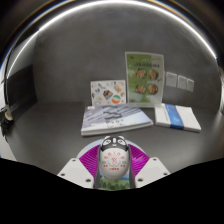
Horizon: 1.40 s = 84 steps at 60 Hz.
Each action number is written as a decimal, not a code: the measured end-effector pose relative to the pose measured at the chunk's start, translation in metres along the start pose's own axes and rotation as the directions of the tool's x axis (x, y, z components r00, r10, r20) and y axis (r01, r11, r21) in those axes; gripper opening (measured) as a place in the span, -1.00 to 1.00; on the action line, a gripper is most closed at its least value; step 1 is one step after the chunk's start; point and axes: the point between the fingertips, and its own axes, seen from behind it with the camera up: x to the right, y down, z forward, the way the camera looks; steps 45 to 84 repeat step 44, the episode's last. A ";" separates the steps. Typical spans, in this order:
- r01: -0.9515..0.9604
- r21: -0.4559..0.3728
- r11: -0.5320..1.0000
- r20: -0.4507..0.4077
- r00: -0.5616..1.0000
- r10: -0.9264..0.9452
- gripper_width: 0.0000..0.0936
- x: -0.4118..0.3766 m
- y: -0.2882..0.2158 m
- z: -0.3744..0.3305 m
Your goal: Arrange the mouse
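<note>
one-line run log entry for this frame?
hand-held gripper: shut on mouse | mouse: raised off table | ahead: booklets, upright leaflets

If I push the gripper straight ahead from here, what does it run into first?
The gripper is shut on the mouse, so the mouse leads. Straight ahead, the first thing is probably the white booklet lying flat on the table, though depth is hard to judge.

mouse (113,158): white and grey body, black top with small white marks
pads (88,160): magenta
bench (60,115): plain grey
upright card (146,76): white with green print
flat packet (178,116): white with a blue stripe
</note>
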 end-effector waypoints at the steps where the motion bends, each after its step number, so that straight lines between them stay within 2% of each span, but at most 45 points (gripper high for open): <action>1: -0.004 -0.015 1.000 -0.010 1.000 0.003 -0.14 -0.001 0.007 0.003; 4: -0.013 -0.075 0.997 -0.043 0.999 0.010 -0.14 0.000 0.028 0.009; 11: -0.028 -0.138 0.990 -0.102 0.995 0.014 -0.14 0.007 0.055 0.017; 15: -0.026 -0.138 0.990 -0.102 0.995 0.012 -0.11 0.008 0.058 0.021; 17: -0.035 -0.143 0.989 -0.099 0.995 0.021 -0.01 0.008 0.058 0.021; 18: -0.041 -0.148 0.988 -0.098 0.995 0.027 0.14 0.008 0.058 0.020; 19: -0.045 -0.152 0.987 -0.099 0.995 0.030 0.07 0.008 0.058 0.021; 23: -0.048 -0.170 0.984 -0.091 0.995 0.033 0.24 0.008 0.060 0.020; 24: -0.050 -0.175 0.983 -0.092 0.995 0.034 0.44 0.009 0.061 0.019; 29: -0.056 -0.161 0.985 -0.091 0.995 0.042 0.93 0.014 0.056 0.010; 30: -0.061 -0.145 0.987 -0.089 0.995 0.049 0.80 0.015 0.053 0.007; 31: -0.070 -0.132 0.989 -0.086 0.995 0.059 0.77 0.016 0.049 0.003; 42: -0.146 -0.118 0.982 0.010 0.989 0.148 0.79 0.028 0.041 -0.054; 84: -0.141 -0.116 0.983 0.011 0.990 0.143 0.79 0.036 0.043 -0.065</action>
